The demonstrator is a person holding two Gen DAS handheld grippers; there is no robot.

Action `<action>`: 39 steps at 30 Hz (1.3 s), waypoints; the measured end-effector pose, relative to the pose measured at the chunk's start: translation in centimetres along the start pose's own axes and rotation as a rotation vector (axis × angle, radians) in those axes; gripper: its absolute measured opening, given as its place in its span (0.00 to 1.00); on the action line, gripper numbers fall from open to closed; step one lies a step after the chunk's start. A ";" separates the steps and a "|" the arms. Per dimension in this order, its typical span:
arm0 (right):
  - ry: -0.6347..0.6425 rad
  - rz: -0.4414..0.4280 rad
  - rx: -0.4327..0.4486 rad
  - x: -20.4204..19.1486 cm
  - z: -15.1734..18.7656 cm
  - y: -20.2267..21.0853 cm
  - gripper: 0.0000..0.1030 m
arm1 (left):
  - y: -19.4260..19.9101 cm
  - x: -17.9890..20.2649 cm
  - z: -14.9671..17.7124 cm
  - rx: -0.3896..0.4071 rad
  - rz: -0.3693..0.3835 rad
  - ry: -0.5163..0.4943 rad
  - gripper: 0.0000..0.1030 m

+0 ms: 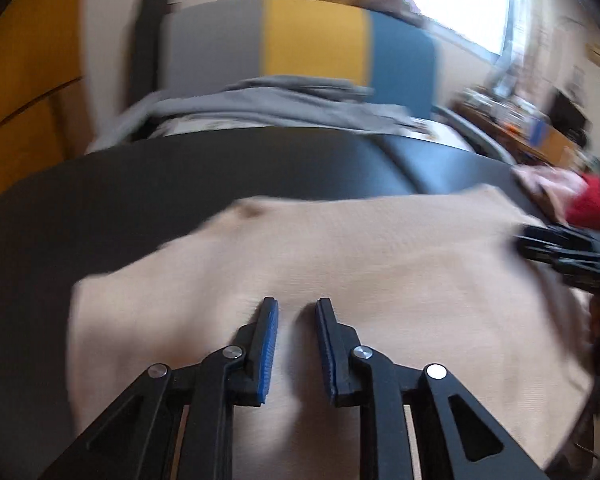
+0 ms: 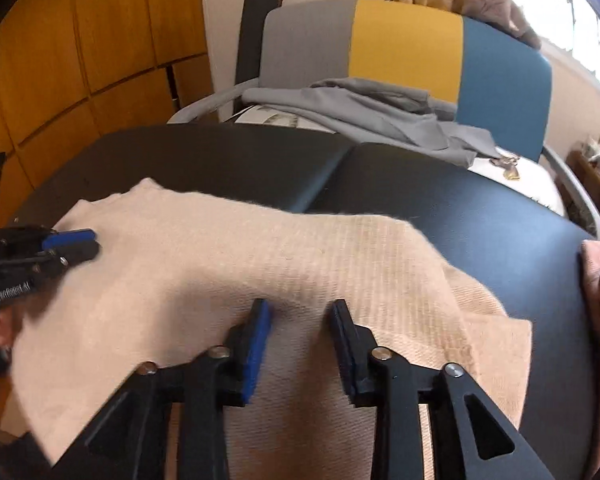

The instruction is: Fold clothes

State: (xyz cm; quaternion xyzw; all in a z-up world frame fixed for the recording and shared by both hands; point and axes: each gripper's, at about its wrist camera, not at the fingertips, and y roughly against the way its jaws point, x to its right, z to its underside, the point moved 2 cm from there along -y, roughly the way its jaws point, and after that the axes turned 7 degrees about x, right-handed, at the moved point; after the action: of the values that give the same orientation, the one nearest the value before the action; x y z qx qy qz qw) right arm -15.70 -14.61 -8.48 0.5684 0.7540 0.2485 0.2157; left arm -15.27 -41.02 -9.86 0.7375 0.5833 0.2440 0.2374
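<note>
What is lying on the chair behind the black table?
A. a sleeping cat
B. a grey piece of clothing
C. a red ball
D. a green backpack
B. A crumpled grey garment is draped over the seat of the chair with the grey, yellow and blue back, just past the black table.

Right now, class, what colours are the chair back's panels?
Grey, yellow and blue panels on the chair back; clearest in the right wrist view.
</note>
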 end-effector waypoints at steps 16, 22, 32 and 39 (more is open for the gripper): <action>-0.207 0.059 0.065 3.4 -0.1 3.8 0.42 | 0.9 -2.1 1.7 0.011 -0.167 0.056 0.19; -0.157 0.102 -0.001 3.1 2.5 2.7 0.42 | 0.7 -2.1 1.4 0.011 -0.163 0.062 0.19; -0.185 0.106 0.026 3.9 3.7 2.3 0.43 | 2.2 -0.5 0.3 -0.017 -0.165 0.144 0.20; -0.189 0.098 0.030 3.8 3.6 2.3 0.44 | 3.2 5.2 1.1 0.032 -0.046 0.051 0.22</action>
State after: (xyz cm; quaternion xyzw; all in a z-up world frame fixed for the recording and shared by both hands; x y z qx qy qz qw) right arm -12.77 -9.93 -10.08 0.6288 0.7051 0.1927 0.2651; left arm -11.13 -36.65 -8.24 0.7210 0.6100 0.2478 0.2162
